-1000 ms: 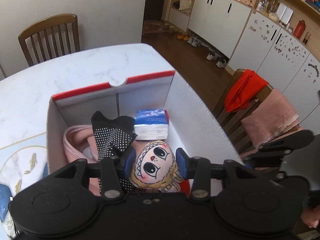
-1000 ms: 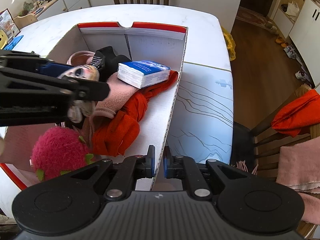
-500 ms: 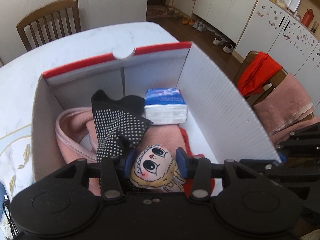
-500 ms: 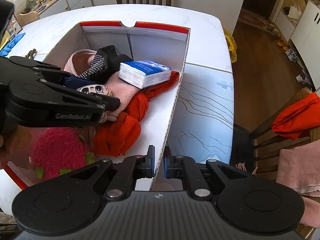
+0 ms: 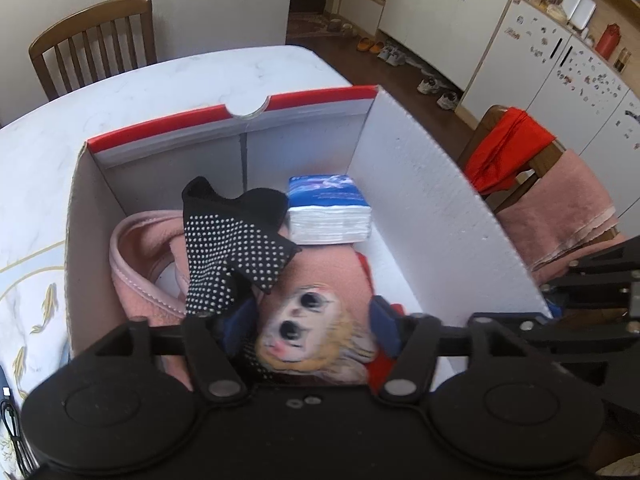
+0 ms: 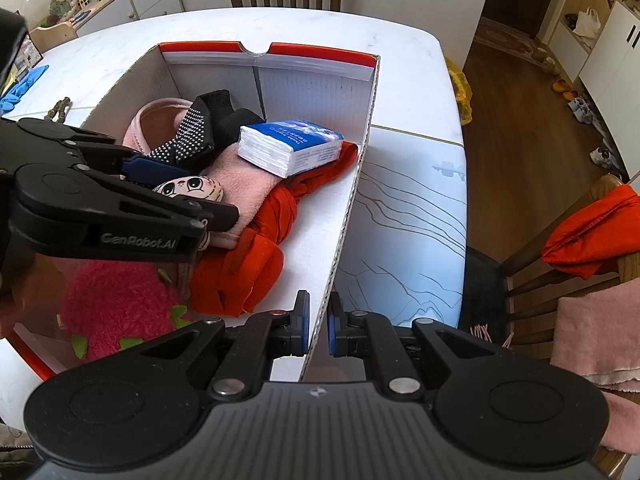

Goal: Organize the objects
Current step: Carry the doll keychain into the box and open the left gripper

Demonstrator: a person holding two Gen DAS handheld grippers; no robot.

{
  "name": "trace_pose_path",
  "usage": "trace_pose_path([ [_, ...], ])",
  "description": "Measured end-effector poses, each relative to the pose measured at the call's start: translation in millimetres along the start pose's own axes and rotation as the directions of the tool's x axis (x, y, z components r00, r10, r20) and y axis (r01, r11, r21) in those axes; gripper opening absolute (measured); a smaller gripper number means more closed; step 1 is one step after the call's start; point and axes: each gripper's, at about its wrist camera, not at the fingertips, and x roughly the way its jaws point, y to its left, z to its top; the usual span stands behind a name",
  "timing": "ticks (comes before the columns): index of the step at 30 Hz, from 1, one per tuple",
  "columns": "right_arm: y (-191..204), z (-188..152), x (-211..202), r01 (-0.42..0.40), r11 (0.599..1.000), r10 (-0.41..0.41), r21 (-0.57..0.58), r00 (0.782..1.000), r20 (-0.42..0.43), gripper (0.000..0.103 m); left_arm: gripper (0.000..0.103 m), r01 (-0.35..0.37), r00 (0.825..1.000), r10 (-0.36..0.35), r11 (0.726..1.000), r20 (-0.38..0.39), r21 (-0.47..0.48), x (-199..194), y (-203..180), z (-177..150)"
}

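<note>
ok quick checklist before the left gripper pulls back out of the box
1. Doll inside the box: ok, it sits low over the pink cloth.
2. Left gripper letting go: not ok yet, its jaws are opening and the doll is between them; contact cannot be told through the blur.
3. Dotted black sock clear of the left gripper: cannot tell, it lies right by one finger.
4. Right gripper steadying the box: ok, shut on the near side wall.
5. Tissue pack out of the exit path: ok, it rests farther back.
</note>
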Motion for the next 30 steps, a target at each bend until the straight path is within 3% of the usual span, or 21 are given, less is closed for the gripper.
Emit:
trace_pose_path([
  [7,1.1,0.1,0.2,0.007,1.000,-0.007,0.000,1.000,-0.003,0.008,0.079,0.017,0.999,-0.018,1.000,0.039,0.015,-20.1,-5.4,-5.7],
  [16,2.5,0.6,0.3,0.015,1.000,-0.015,0.002,1.000,-0.007,0.008,0.083,0.036,0.994,-0.037,0.999,0.106,0.009,-58.9,-0.9,-13.2],
  [22,4.0,0.1,1.4,0.021,1.000,-0.021,-0.002,1.000,-0.015,0.008,0.085,0.021,0.988,-0.019,1.000,0.154,-0.007,-85.8,4.2,-20.4],
  [30,6.8,-0.3,2.1,0.031,1.000,-0.031,-0.007,0.999,-0.021,0.008,0.099,-0.012,0.978,0.019,0.999,0.207,-0.037,-115.9,17.2,-31.1],
])
